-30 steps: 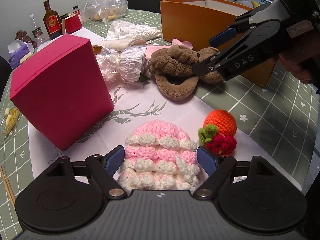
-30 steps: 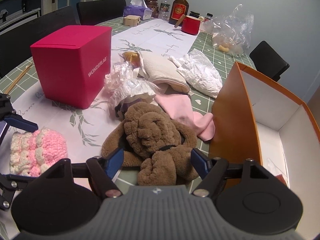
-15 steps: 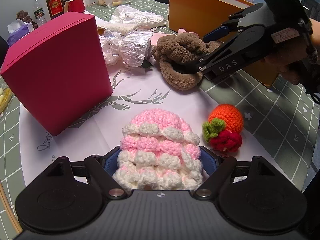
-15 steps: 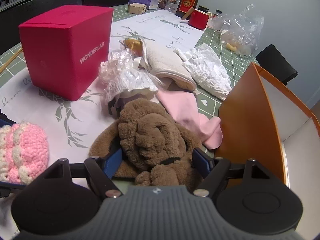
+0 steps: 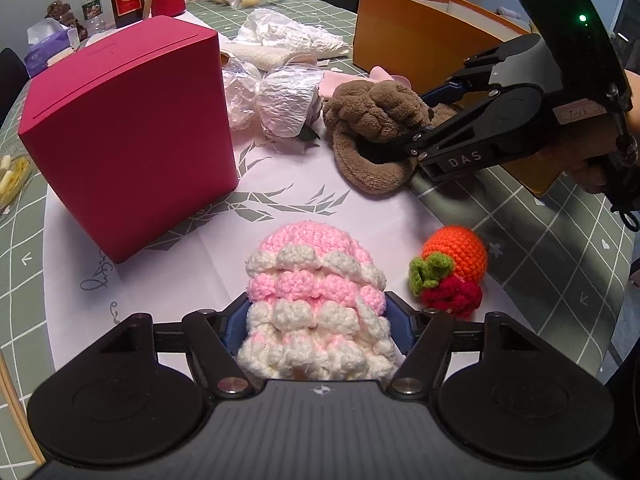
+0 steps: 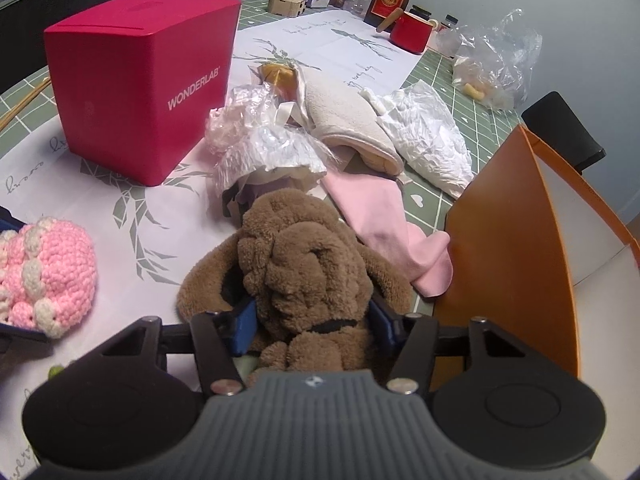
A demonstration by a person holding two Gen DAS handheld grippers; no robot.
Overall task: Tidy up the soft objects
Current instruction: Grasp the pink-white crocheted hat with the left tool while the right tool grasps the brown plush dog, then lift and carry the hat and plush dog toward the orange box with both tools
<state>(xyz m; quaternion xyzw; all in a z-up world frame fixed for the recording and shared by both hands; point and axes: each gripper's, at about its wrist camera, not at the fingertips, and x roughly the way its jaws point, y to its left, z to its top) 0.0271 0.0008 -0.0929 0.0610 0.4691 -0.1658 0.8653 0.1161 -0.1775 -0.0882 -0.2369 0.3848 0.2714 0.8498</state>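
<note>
Pink crochet hat point(image 5: 316, 296) squeezed in left gripper point(image 5: 316, 330); brown plush point(image 6: 308, 276) clamped by right gripper point(image 6: 314, 320)

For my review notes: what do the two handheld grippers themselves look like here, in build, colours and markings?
Both match: a black body with a ribbed grey front plate, two round black discs, black linkage arms with silver pivot screws, and blue finger pads. The left gripper shows this close up, as does the right gripper. Seen from the left wrist camera, the right one carries white "DAS" lettering, a small label, a lit green LED and a dangling black cord.
</note>
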